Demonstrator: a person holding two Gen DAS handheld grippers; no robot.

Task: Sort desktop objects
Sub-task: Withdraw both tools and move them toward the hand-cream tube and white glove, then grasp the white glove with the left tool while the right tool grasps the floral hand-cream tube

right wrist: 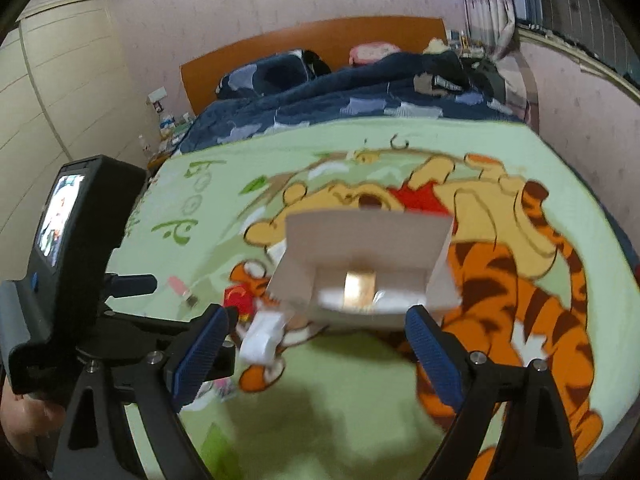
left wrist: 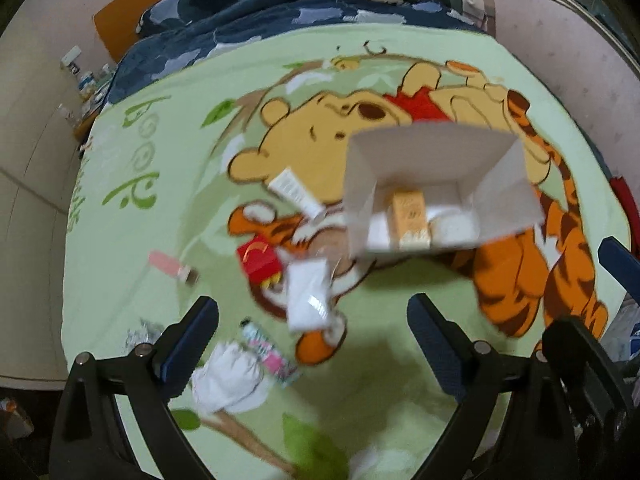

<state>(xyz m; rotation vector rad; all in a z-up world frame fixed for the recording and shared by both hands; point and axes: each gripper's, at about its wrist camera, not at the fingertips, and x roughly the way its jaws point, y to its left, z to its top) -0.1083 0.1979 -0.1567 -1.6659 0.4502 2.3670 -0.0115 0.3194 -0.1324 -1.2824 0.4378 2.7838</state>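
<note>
Left gripper (left wrist: pixel 312 344): jaws were spread apart, nothing held between them.
Right gripper (right wrist: pixel 316 344): jaws were spread wide, nothing clamped.
White cardboard box (left wrist: pixel 432 152): was set open on the green cartoon blanket (left wrist: pixel 120 240), beyond both grippers.
Yellow carton (left wrist: pixel 412 220): was seen inside the box.
Loose items: a red carton (left wrist: pixel 258 260), white packet (left wrist: pixel 308 296) and pink tube (left wrist: pixel 172 266) were scattered left of the box.

One open box (left wrist: pixel 436 156) holds one yellow carton (left wrist: pixel 412 220); left of the box lie one tube (left wrist: pixel 294 192), one red carton (left wrist: pixel 258 260) and one pink stick (left wrist: pixel 172 266).
</note>
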